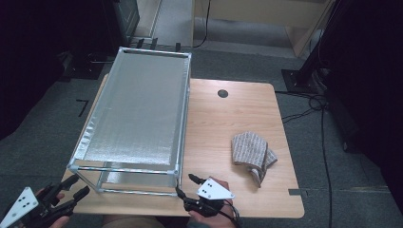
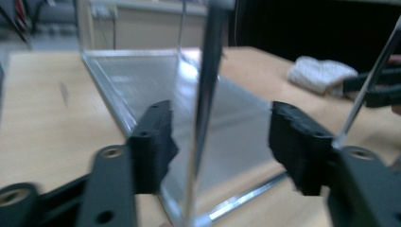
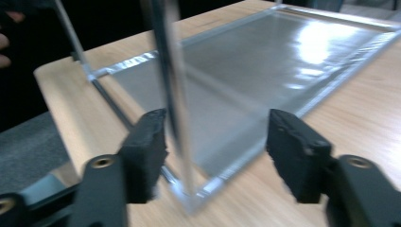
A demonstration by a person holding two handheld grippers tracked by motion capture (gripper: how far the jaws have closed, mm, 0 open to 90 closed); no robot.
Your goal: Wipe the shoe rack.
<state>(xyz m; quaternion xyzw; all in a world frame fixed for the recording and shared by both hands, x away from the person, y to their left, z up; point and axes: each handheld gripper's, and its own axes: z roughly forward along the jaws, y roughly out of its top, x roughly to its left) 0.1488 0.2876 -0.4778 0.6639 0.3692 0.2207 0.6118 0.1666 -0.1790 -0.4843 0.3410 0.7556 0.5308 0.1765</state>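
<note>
A box-shaped rack (image 1: 138, 114) with a thin metal frame and silvery foil panels is seen standing on the left half of the wooden surface (image 1: 228, 123), its long side running away from the person. Its near end reaches almost to the near edge of the surface.

The left gripper (image 1: 71, 190) is held at the near left corner of the rack. In the left gripper view its fingers (image 2: 153, 144) are spread wide, and an upright corner post (image 2: 205, 109) of the frame stands between them — no contact with either finger can be made out. The foil floor of the rack is seen beyond the post.

The right gripper (image 1: 185, 183) is held at the near right corner. In the right gripper view its fingers (image 3: 144, 151) are likewise parted, with the upright post (image 3: 172, 94) of that corner in the gap, nearer the left finger; whether it is touched cannot be told through the blur.

A folded grey cloth (image 1: 252, 154) is seen lying on the right half of the surface, well apart from the rack — and clear of both grippers. A dark round hole (image 1: 223, 93) is set in the surface near its far edge.
</note>
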